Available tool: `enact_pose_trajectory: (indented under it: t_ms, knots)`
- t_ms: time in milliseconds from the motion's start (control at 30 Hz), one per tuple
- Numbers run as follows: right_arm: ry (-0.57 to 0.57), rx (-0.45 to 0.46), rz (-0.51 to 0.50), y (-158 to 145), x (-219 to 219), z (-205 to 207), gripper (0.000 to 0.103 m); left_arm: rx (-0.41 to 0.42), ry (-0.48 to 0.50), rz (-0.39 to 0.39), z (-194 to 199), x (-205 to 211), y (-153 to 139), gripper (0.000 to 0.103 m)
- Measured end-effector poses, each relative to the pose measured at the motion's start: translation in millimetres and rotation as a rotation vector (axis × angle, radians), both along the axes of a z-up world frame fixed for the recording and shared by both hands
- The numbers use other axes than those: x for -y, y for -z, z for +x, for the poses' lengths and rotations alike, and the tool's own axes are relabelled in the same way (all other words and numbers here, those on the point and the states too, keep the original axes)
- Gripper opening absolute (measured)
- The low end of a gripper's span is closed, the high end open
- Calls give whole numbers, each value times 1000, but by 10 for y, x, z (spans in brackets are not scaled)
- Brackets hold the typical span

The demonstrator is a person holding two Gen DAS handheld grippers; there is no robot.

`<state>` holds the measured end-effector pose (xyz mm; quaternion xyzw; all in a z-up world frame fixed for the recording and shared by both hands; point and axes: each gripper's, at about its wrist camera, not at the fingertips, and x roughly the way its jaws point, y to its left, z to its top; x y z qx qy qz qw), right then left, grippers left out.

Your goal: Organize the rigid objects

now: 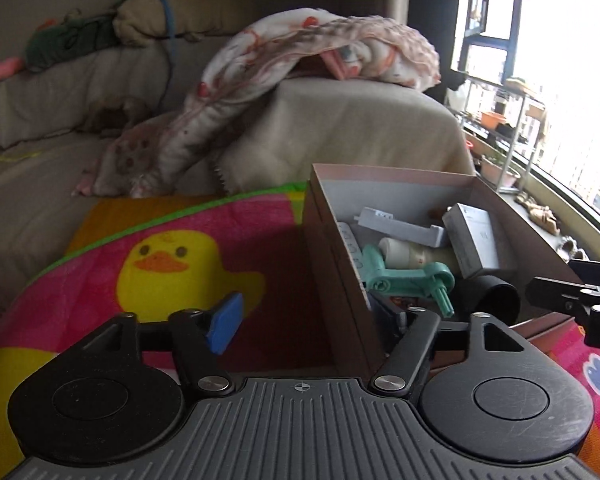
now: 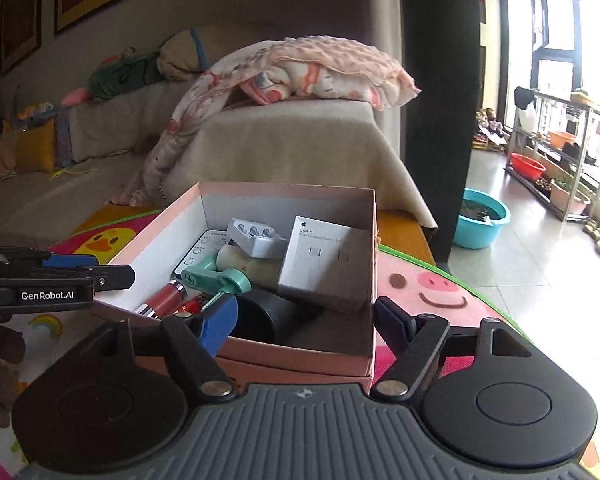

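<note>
An open pink cardboard box point(image 1: 328, 248) point(image 2: 292, 354) stands on a colourful mat. Inside lie a white USB-C cable carton point(image 2: 324, 268) point(image 1: 476, 240), a teal plastic part point(image 2: 216, 278) point(image 1: 412, 280), a black cup on its side point(image 2: 268, 316) point(image 1: 492, 300), a grey-white holder point(image 2: 256, 238), a cream bottle point(image 2: 252, 266), a red tube point(image 2: 164, 298) and a white remote point(image 2: 204, 250). My left gripper point(image 1: 314, 322) is open and straddles the box's left wall, gripping nothing. My right gripper point(image 2: 304, 320) is open across the box's right wall, one blue pad point(image 2: 218, 322) inside.
The mat shows a yellow duck point(image 1: 168, 268) and a pink pig point(image 2: 432, 284). Behind the box is a beige sofa point(image 2: 292, 140) with a draped blanket point(image 1: 300, 52). A teal basin point(image 2: 480, 220) and a plant rack point(image 2: 560, 160) stand on the tiled floor at the right.
</note>
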<state>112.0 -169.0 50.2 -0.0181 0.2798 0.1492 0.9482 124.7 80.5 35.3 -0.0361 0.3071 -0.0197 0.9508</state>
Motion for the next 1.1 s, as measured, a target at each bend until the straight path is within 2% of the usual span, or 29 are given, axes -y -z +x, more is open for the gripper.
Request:
enact_pose_trajectory:
  t_ms: [33,67,167,267,333,367,433,467,533,633,667,733,833,867,1000,1100]
  knots:
    - [-1,-4,-2,-9,-48,63,70,-2,-5,-1,21,-64,20,98]
    - [1,-8,-5,-14,-77,106,69,-1,-2,-6,47,-126,46,101]
    - [-7,-38,31,-16,-59,113,69,16,14,-46,44,-235,60,101]
    - [-6,-18,64,-71,26,-35,70,108,-8,-11,-176,-191,-78,100]
    - [30,38,79,-144,114,-247,77,148,-19,27,-411,-116,-196,100]
    - [36,62,80,-168,142,-355,85,144,-11,45,-528,-67,-228,100]
    - [44,80,46,-178,161,-559,86,104,15,65,-759,29,-208,100]
    - [47,60,17,-142,150,-643,86,72,30,65,-886,80,-149,100]
    - [59,-33,-10,-15,111,-721,86,8,44,50,-1063,164,-8,100]
    - [29,-185,50,231,66,-766,86,-72,37,24,-1200,260,258,100]
    - [6,-222,61,332,42,-780,88,-69,22,51,-1221,305,320,100]
    - [18,-160,-1,415,-55,-851,89,-52,6,115,-1242,408,332,101]
    - [62,-140,-101,458,-190,-886,98,-58,-19,94,-1199,399,349,101]
    - [98,-144,-107,469,-197,-874,103,-59,-29,90,-1181,383,350,101]
    - [123,-135,-63,503,-108,-896,103,-57,-39,96,-1161,389,351,101]
    - [160,-124,-68,507,-111,-925,103,-57,-39,94,-1160,381,350,101]
